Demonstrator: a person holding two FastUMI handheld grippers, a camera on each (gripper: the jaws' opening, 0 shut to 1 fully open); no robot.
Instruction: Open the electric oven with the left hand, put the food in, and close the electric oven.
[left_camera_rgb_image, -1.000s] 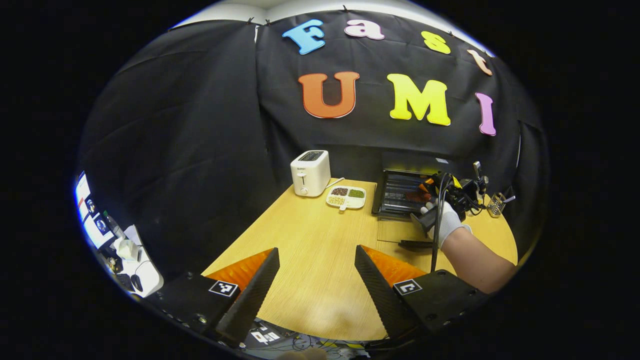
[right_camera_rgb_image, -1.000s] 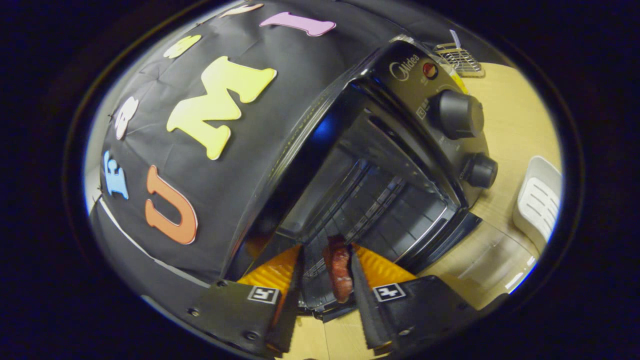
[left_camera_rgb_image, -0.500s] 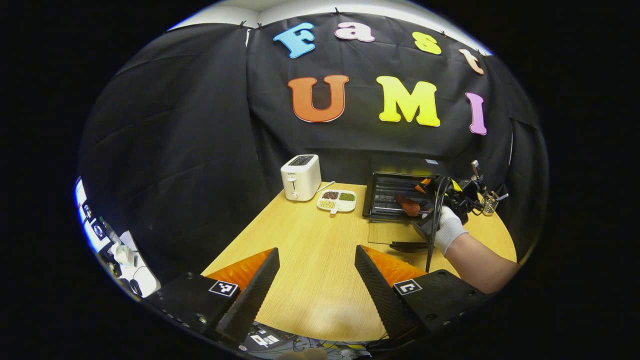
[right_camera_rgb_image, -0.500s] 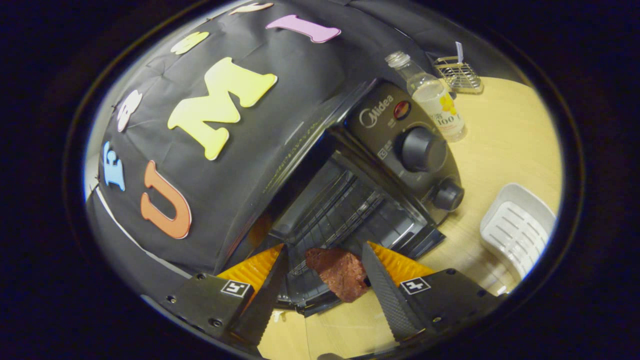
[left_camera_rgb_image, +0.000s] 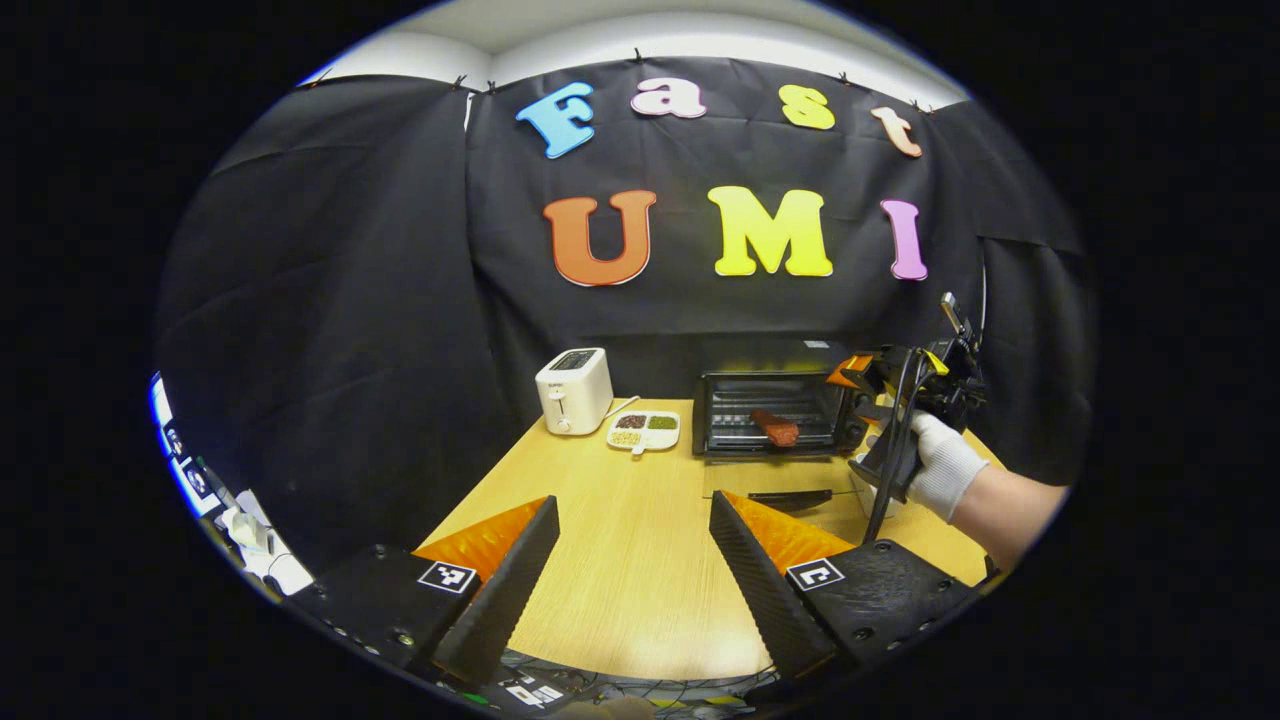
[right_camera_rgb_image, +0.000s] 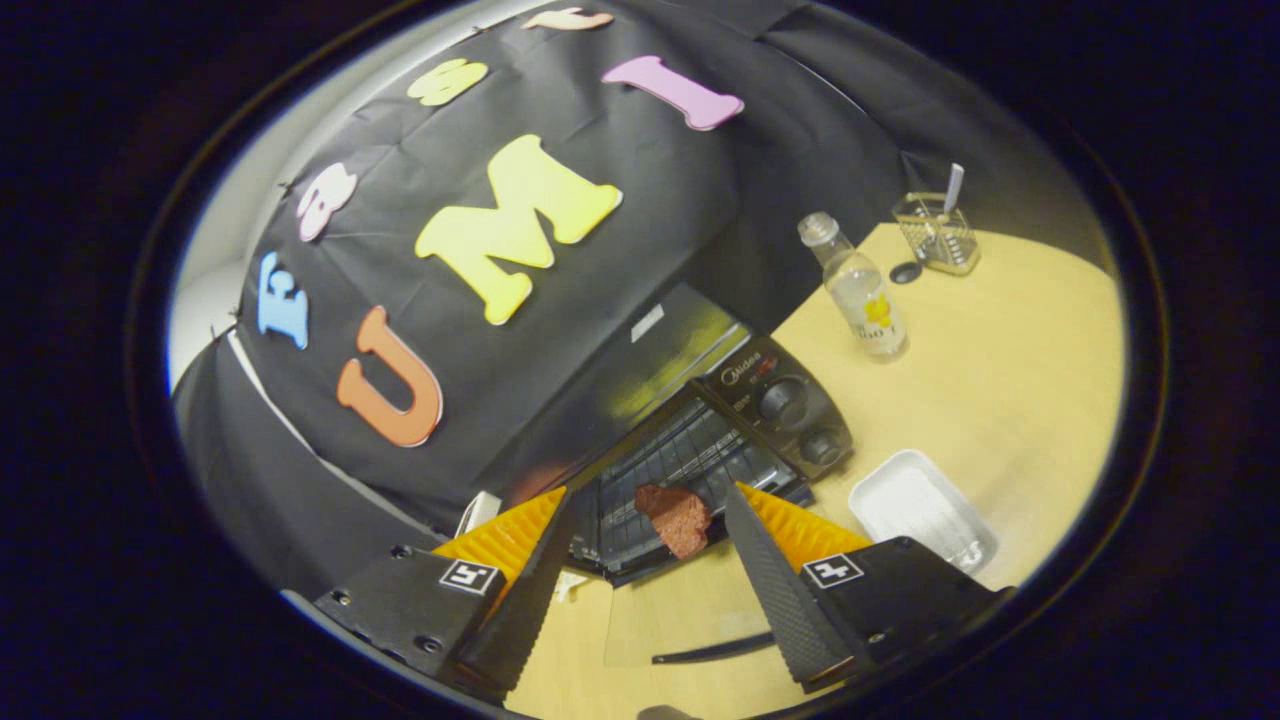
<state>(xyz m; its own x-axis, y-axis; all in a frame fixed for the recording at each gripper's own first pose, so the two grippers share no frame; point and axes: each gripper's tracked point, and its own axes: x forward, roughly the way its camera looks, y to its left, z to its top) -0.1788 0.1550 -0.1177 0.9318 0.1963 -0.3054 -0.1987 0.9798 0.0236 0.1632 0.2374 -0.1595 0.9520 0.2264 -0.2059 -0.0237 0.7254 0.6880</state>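
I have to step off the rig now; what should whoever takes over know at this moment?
Left gripper: open, holding nothing, above the light wooden table, well short of the oven.
Right gripper: open, empty, held up in front of the oven; a gloved hand holds it.
Black electric oven: glass door folded down flat onto the table, handle towards us.
Reddish-brown piece of food: lying on the oven's wire rack, free of both grippers.
Done: oven opened, food in.
Left: raise the door and close the oven, presumably with the left gripper.
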